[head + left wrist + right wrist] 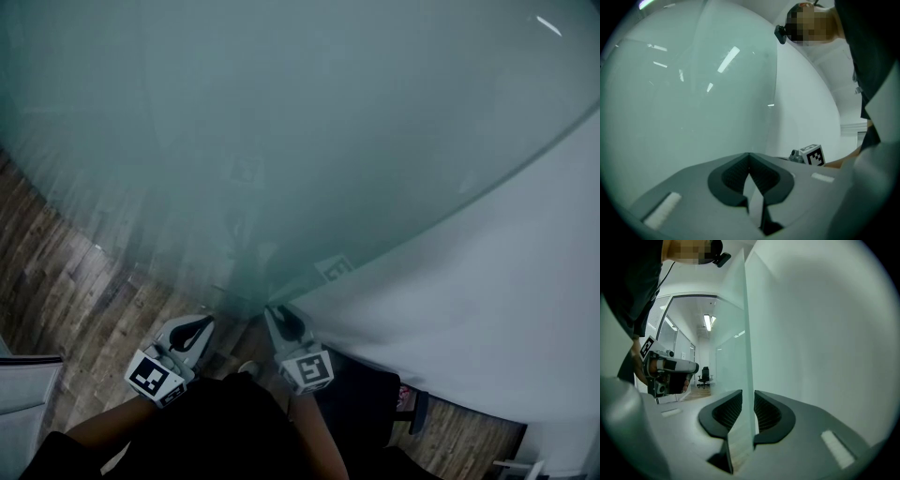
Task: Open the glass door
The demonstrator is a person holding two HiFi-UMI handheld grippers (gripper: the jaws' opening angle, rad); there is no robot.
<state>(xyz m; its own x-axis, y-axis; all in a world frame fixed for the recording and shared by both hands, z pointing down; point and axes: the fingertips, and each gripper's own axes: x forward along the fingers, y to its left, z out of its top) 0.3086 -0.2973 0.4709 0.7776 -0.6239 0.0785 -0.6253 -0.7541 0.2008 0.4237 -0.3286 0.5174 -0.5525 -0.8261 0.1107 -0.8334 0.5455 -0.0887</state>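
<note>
The frosted glass door [281, 141] fills most of the head view, and its free edge runs down beside a white wall [487, 300]. My right gripper [279, 314] straddles that edge low down. In the right gripper view the glass pane [740, 333] stands between the two ribbed pads of the right gripper [748, 397] and fills the gap, so the jaws are shut on it. My left gripper [204, 322] is just to the left, in front of the door's face. Its tips [749, 154] meet with nothing between them, and it points at the glass [684, 93].
Wood-plank floor [84, 291] lies at the lower left. The white wall [825, 333] is close on the right of the door's edge. Past the glass runs a lit corridor with an office chair [705, 376]. The left gripper [670, 369] shows beside the right one.
</note>
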